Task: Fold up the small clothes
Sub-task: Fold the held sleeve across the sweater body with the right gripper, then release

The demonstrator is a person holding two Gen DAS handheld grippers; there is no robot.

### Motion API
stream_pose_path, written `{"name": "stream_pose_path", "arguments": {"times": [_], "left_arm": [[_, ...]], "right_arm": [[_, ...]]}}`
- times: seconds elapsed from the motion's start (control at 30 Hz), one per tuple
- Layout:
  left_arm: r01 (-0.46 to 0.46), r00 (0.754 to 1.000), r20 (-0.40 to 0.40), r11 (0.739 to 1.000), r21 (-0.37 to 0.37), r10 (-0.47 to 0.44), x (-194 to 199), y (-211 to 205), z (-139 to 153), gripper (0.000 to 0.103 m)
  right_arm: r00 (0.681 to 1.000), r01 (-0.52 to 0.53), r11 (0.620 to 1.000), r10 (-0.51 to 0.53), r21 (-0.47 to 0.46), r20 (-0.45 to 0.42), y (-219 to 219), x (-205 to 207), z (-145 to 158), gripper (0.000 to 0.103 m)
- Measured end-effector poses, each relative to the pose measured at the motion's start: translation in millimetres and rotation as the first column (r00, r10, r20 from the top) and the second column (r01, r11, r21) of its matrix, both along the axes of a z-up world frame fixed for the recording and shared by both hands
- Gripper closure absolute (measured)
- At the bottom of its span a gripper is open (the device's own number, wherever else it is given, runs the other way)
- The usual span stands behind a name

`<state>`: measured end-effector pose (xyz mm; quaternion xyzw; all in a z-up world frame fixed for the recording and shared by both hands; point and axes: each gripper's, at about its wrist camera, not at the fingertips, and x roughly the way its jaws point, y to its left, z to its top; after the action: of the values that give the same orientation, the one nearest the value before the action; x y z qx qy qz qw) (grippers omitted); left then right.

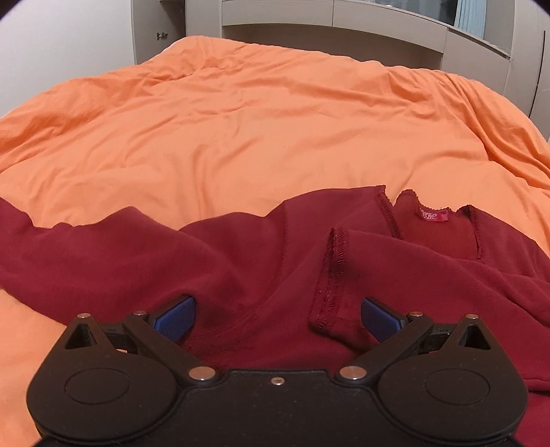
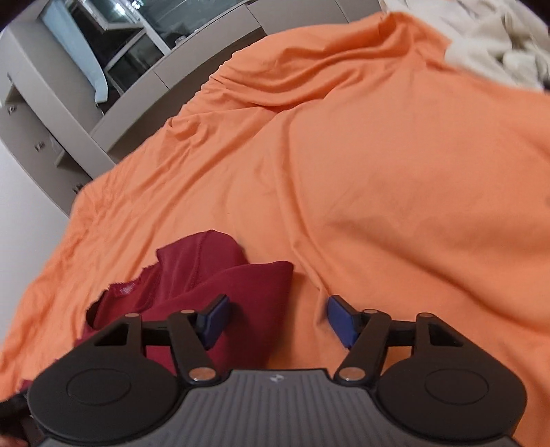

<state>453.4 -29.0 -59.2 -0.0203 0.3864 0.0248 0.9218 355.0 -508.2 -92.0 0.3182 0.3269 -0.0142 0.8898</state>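
Dark red garment (image 1: 261,254) lies crumpled on a bed covered with an orange sheet (image 1: 261,113), near the sheet's close edge. Neckline with a pink label (image 1: 432,215) faces up at the far right of the cloth in the left wrist view; a stitched hem edge (image 1: 331,275) runs toward the camera. One sleeve trails off to the left. Left hand-held gripper (image 1: 276,314) hovers just over the garment, jaws spread wide, blue pads (image 1: 177,318) apart with red fabric showing between them but nothing pinched. Right hand-held gripper (image 2: 275,318) is tilted, jaws spread, nothing held; its left pad sits over the garment's edge (image 2: 240,289), its right pad over bare sheet. Grey cabinets (image 1: 343,31) stand beyond the bed. Pale bedding (image 2: 498,44) bunches at the far corner in the right wrist view.
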Motion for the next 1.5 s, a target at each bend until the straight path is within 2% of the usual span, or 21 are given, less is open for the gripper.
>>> {"name": "stream_pose_path", "arguments": {"times": [0.03, 0.07, 0.1, 0.13, 0.2, 0.27, 0.33, 0.4, 0.5, 0.6, 0.7, 0.73, 0.77, 0.9, 1.03, 1.17, 1.23, 1.33, 1.47, 1.5], "left_arm": [[-0.001, 1.000, -0.005, 1.000, 0.003, 0.001, 0.5, 0.1, -0.9, 0.001], [-0.002, 1.000, -0.011, 1.000, 0.009, 0.002, 0.9, -0.2, -1.9, 0.001], [-0.001, 1.000, -0.017, 1.000, 0.017, 0.002, 1.5, -0.8, -3.1, 0.001], [0.001, 1.000, -0.021, 1.000, 0.024, 0.000, 1.3, -1.5, -3.7, 0.001], [0.004, 1.000, -0.023, 0.999, 0.036, -0.004, 1.1, -3.1, -4.6, 0.001], [0.008, 1.000, -0.024, 0.999, 0.044, -0.007, 0.7, -3.8, -4.5, 0.001], [0.012, 1.000, -0.026, 0.999, 0.051, -0.011, 0.5, -4.8, -5.4, 0.001], [0.021, 0.999, -0.032, 0.998, 0.060, -0.020, 0.6, -6.9, -6.5, 0.001], [0.032, 0.999, -0.043, 0.996, 0.089, -0.029, 1.1, -11.3, -8.9, 0.001], [0.041, 0.998, -0.058, 0.993, 0.109, -0.034, 1.9, -14.5, -11.9, 0.001], [0.039, 0.998, -0.057, 0.993, 0.107, -0.034, 2.0, -14.4, -11.9, 0.001], [0.039, 0.998, -0.058, 0.994, 0.106, -0.033, 2.0, -14.4, -11.9, 0.001], [0.039, 0.998, -0.058, 0.994, 0.105, -0.033, 2.1, -14.4, -12.0, 0.001], [0.039, 0.998, -0.057, 0.994, 0.103, -0.033, 2.3, -14.1, -12.0, 0.001], [0.039, 0.998, -0.054, 0.995, 0.089, -0.034, 2.8, -12.4, -10.9, 0.001], [0.039, 0.998, -0.056, 0.996, 0.079, -0.034, 3.3, -10.5, -11.0, 0.001], [0.039, 0.998, -0.056, 0.996, 0.079, -0.034, 3.1, -10.4, -10.9, 0.001], [0.039, 0.998, -0.056, 0.996, 0.079, -0.035, 3.1, -10.3, -11.0, 0.001], [0.039, 0.998, -0.056, 0.996, 0.080, -0.035, 2.8, -10.6, -11.0, 0.001], [0.039, 0.998, -0.056, 0.996, 0.079, -0.035, 2.9, -10.5, -10.7, 0.001]], "right_arm": [[1.000, -0.005, 1.000, 0.005, 0.017, 0.006, -0.7, 2.6, -3.0, 0.039], [1.000, -0.008, 1.000, 0.008, 0.027, 0.012, -0.9, 4.6, -4.9, 0.059], [1.000, -0.016, 0.999, 0.015, 0.031, 0.024, 0.7, 7.1, -5.6, 0.068], [0.999, -0.019, 0.999, 0.018, 0.029, 0.036, 1.5, 8.2, -3.8, 0.084], [0.997, -0.011, 0.999, 0.013, -0.031, 0.080, 6.6, 6.9, 6.8, 0.094], [0.990, 0.013, 0.988, 0.008, -0.152, 0.139, 15.9, 2.5, 26.6, 0.095], [0.983, 0.043, 0.959, 0.010, -0.279, 0.183, 23.3, -1.9, 42.6, 0.096], [0.978, 0.046, 0.931, 0.032, -0.363, 0.206, 30.7, -3.8, 51.4, 0.096], [0.984, 0.016, 0.885, 0.069, -0.465, 0.166, 43.4, 5.2, 48.1, 0.096], [0.991, -0.036, 0.878, 0.095, -0.477, 0.099, 51.9, 11.0, 40.1, 0.093], [0.987, -0.049, 0.874, 0.115, -0.483, 0.109, 54.8, -8.2, 46.5, 0.070], [0.986, -0.055, 0.873, 0.126, -0.484, 0.114, 54.3, -13.9, 49.3, 0.057], [0.984, -0.063, 0.872, 0.136, -0.485, 0.116, 54.0, -22.7, 52.7, 0.050], [0.978, -0.134, 0.844, 0.196, -0.520, 0.065, 55.8, -52.5, 56.8, 0.037], [0.959, -0.238, 0.776, 0.283, -0.584, -0.015, 73.2, -79.5, 48.3, 0.033], [0.950, -0.268, 0.679, 0.306, -0.684, -0.069, 94.5, -85.2, 33.6, 0.035], [0.952, -0.261, 0.662, 0.298, -0.702, -0.073, 101.4, -81.5, 29.1, 0.041], [0.953, -0.252, 0.665, 0.295, -0.703, -0.063, 104.0, -75.0, 23.5, 0.046], [0.953, -0.252, 0.679, 0.296, -0.690, -0.057, 101.7, -71.5, 22.1, 0.085], [0.953, -0.250, 0.680, 0.298, -0.690, -0.051, 101.3, -72.0, 22.7, 0.089]]}}
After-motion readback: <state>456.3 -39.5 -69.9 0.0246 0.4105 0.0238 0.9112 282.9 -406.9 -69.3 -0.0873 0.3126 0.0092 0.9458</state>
